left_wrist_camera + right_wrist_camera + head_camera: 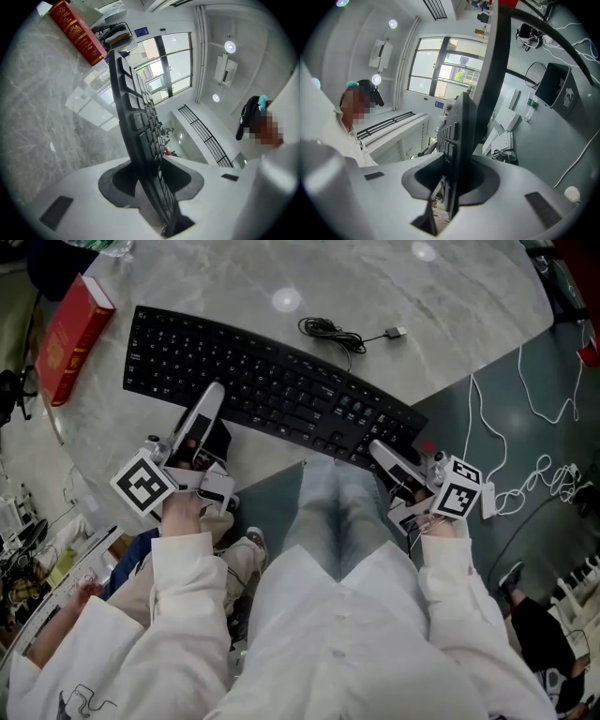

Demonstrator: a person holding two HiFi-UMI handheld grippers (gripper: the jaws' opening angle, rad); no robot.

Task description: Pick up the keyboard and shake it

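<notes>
Together two hand-held grippers point(212, 395) point(378, 450) clamp one keyboard point(272, 381).

Matt black plastic keyboard point(272, 385), glossy veined marble-look tabletop point(450, 324), shiny red hardcover book point(73, 334)

We are looking down on a round table point(422, 296) of pale grey marble. 1 red book point(73, 338) is lying at its left edge. 1 black cable point(330, 332), coiled, is lying towards the far side, its plug point(396, 333) pointing right. The black keyboard point(272, 381) is stretching across the near part, and we are not able to tell whether it is touching the stone.
</notes>
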